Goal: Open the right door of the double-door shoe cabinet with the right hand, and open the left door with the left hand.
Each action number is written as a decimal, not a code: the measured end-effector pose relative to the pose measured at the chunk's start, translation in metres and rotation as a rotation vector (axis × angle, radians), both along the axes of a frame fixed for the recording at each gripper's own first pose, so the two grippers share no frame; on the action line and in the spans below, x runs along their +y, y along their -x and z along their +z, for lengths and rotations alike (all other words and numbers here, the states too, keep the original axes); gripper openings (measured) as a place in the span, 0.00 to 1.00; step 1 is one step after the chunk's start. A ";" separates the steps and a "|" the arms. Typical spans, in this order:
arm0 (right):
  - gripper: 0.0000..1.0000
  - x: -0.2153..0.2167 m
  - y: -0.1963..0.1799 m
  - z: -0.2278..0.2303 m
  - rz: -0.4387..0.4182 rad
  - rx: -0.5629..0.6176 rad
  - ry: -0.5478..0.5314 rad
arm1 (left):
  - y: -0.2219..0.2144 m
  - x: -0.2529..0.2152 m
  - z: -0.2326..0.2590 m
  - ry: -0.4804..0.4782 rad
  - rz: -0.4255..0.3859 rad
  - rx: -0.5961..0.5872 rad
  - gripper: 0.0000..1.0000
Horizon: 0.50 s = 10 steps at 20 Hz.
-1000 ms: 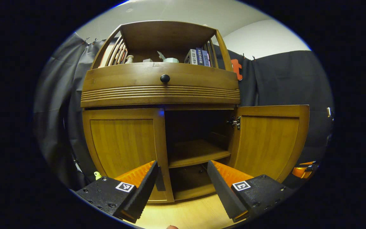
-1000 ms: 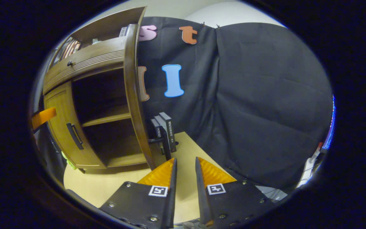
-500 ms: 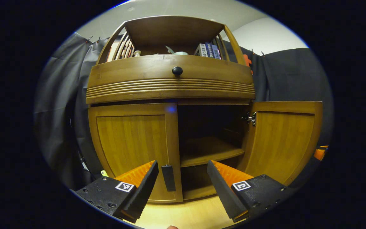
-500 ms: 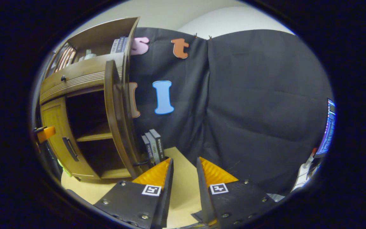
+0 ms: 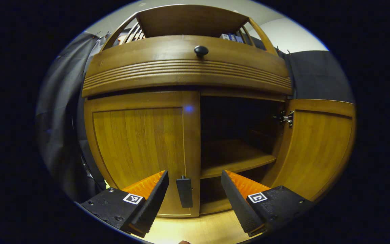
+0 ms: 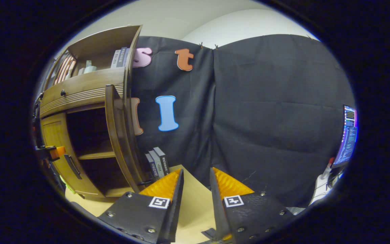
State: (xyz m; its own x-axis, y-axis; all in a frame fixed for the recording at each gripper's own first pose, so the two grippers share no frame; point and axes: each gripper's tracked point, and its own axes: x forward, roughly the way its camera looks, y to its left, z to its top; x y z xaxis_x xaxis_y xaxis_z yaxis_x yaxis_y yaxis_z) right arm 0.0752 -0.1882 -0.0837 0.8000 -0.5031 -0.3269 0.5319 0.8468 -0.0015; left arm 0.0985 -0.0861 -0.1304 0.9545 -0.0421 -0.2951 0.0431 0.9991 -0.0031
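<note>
Closer now: left gripper [image 5: 195, 195], jaws spread, straddling dark bar handle [image 5: 184, 192] of shut brown wooden left door [image 5: 140, 145]; right gripper [image 6: 195, 189] released, narrowly parted.

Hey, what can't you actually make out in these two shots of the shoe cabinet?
- Left gripper view: the back of the open compartment is lost in shadow.
- Left gripper view: the books on top are mostly hidden behind the drawer front.
- Right gripper view: the monitor is cut off at the edge.
- Right gripper view: the left door's handle is small.

Cabinet interior [image 5: 239, 118] dark, contents indiscernible.
</note>
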 end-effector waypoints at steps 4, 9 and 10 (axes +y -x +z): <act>0.44 -0.014 0.020 0.002 -0.070 0.010 0.011 | -0.018 0.001 -0.033 0.034 0.023 0.073 0.95; 0.40 -0.030 0.054 0.010 -0.164 0.011 0.022 | -0.031 0.009 -0.059 0.053 0.031 0.158 0.89; 0.40 -0.032 0.060 0.011 -0.180 0.010 0.019 | -0.030 0.009 -0.060 0.054 0.032 0.169 0.88</act>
